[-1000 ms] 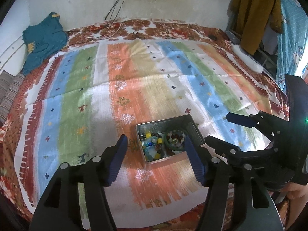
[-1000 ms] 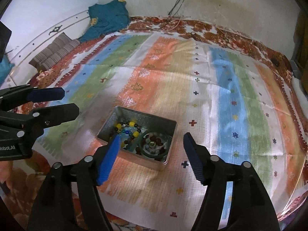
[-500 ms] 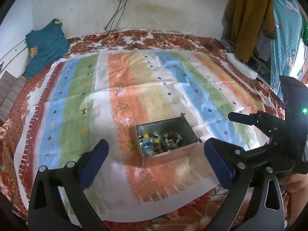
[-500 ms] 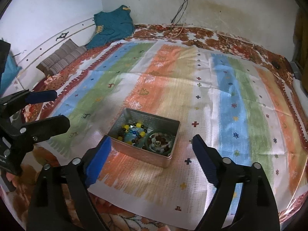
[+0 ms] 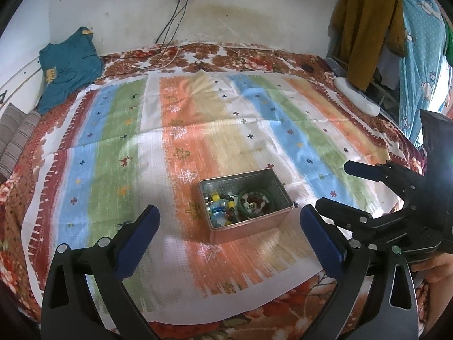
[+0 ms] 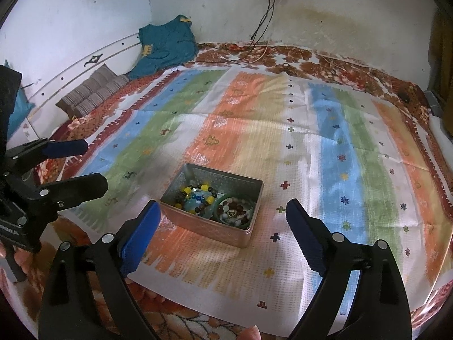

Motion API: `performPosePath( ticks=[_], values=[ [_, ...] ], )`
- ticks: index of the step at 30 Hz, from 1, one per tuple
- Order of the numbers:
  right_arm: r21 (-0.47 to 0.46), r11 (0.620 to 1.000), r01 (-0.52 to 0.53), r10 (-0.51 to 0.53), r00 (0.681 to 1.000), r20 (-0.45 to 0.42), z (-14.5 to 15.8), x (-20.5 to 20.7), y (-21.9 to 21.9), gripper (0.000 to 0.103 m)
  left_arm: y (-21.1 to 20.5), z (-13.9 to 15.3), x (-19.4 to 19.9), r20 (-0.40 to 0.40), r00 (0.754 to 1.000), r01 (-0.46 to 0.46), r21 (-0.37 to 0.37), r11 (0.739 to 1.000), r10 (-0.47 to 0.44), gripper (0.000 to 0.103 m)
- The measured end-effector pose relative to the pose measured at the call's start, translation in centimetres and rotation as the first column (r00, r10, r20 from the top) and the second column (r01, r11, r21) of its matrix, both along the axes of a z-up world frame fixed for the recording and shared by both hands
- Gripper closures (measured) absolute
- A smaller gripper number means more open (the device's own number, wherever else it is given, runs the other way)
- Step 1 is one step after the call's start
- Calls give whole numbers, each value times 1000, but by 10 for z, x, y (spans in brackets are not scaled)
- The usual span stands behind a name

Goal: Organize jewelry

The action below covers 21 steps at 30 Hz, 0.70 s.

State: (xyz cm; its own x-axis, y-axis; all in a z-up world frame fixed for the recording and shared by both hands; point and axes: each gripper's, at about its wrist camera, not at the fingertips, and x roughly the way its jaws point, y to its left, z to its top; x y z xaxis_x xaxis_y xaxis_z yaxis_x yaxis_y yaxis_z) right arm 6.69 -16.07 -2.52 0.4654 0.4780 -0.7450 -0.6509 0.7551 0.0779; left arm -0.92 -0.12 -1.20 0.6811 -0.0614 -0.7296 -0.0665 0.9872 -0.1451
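- Left wrist view: we record the left gripper (image 5: 228, 222) with its blue-padded black fingers spread wide, holding nothing, above the near part of the striped multicoloured cloth (image 5: 119, 147).
- We find the rectangular silver metal tin (image 5: 249, 228) resting on the cloth's orange stripe, ahead of and between the fingers, apart from both.
- Inside the tin we note a strand of yellow, blue and dark beads (image 5: 219, 202) on its left side and a green bangle (image 5: 243, 198) on its right, ringing small red and white pieces.
- We see the right gripper (image 5: 337, 187) at the right edge, jaws parted, empty.
- Right wrist view: the right gripper (image 6: 223, 218) is likewise spread and clear of the tin (image 6: 203, 228).
- A teal garment (image 6: 167, 45) lies against the far wall, near a striped grey cushion (image 6: 93, 92).
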Motion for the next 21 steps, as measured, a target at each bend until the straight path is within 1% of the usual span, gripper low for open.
performPosePath(
  ticks=[2,11,16,21],
  values=[
    [-2,1000,0,0,1000,1,0,0,0,12,0,0,0,0,1000,-1,3,1000,1,6],
    [11,1000,-7,7,1000,0,1,-1,-1,11,-16,1,-5,24,999,21,89,996,-23,6],
    [16,1000,-2,2,1000,5,1,-1,-2,11,-18,3,-7,37,999,4,107,994,-8,6],
    [23,1000,1,-2,1000,12,1,-4,-3,11,-18,5,-6,43,999,3,108,994,-8,6]
  ],
)
